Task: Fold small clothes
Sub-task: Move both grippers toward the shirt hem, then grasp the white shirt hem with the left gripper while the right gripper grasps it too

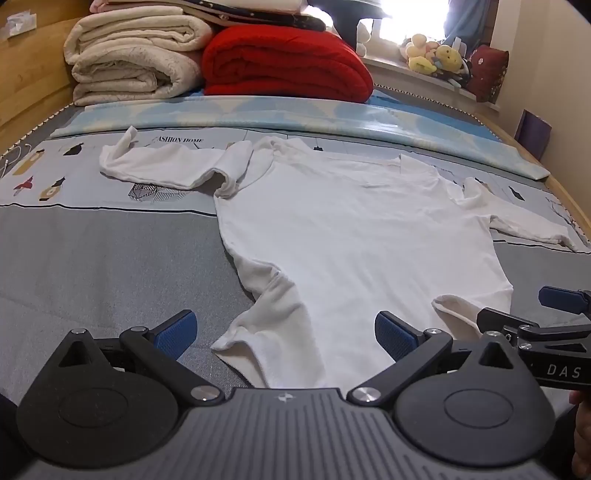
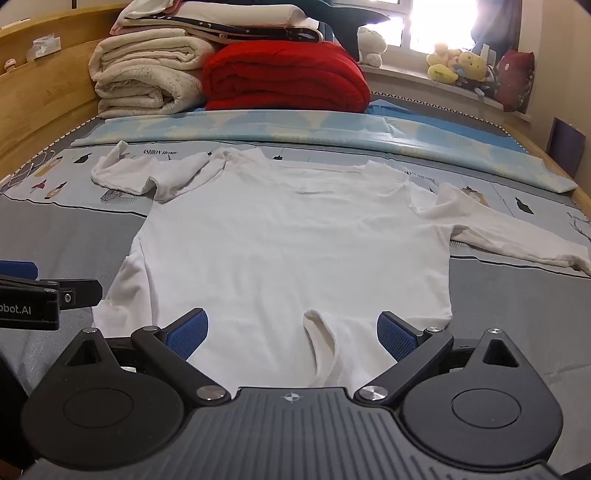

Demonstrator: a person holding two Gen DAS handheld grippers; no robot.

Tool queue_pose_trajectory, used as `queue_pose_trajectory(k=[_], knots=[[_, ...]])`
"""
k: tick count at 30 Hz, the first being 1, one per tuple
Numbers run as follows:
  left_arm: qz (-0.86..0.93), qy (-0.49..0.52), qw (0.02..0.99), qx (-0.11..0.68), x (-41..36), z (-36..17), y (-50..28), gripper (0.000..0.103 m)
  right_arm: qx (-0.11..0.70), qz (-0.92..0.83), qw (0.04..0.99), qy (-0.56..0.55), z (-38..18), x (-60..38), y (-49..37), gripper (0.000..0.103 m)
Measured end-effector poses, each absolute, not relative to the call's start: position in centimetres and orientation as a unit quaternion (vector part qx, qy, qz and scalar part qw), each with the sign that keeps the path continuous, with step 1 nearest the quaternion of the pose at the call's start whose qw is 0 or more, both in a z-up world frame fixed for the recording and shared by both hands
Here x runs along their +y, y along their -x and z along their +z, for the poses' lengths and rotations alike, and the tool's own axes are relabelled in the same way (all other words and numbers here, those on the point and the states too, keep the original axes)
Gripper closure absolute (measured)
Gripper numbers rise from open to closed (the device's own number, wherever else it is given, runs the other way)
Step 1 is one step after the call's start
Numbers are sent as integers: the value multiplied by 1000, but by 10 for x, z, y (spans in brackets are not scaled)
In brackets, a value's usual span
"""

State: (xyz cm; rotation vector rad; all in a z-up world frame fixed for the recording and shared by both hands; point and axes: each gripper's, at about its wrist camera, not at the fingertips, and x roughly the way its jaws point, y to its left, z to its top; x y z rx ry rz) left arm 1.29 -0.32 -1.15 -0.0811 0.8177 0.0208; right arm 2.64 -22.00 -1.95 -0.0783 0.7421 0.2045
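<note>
bed [image 2: 74, 236]: wooden frame | window [image 2: 436, 26]: bright daylight | wall [image 2: 565, 66]: cream

**One shirt, two tools on my bed**

I count one white shirt [image 2: 295, 229] with two long sleeves, my two tools, left [image 1: 284, 332] and right [image 2: 291, 332], one folded red blanket [image 2: 284, 74], one cream blanket [image 2: 147, 74], one bed [image 2: 517, 332].
</note>
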Motion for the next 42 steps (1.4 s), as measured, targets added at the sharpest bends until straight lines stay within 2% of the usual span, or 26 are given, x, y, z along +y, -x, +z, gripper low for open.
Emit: queue_pose_trajectory(k=[26,28,29,31,32,33,34,35,37,42], knots=[[13,40,917,397,-1,-9,-14,1,355,91,930,37,-15,-220,-26,5],[16,53,924,379,6,0,-14,1,338,76,937,36,-10,-226,-24,8],[18,58,928,369,11,6,-13,4,327,67,942,33,-6,-230,-24,11],[16,66,932,355,22,16,-11,17,305,40,951,13,7,-244,-25,23],[4,66,933,355,26,20,-12,32,296,29,955,-1,13,-253,-25,26],[-13,61,932,358,32,24,-14,50,284,23,958,-23,18,-262,-26,33],[-29,55,930,361,36,28,-17,58,274,16,961,-42,25,-276,-26,40],[-45,48,929,364,39,31,-19,68,267,17,962,-52,30,-286,-27,42],[-76,32,926,368,47,36,-28,74,256,24,966,-33,47,-304,-26,44],[-117,31,906,406,65,16,-66,74,311,75,948,6,40,-325,-52,44]])
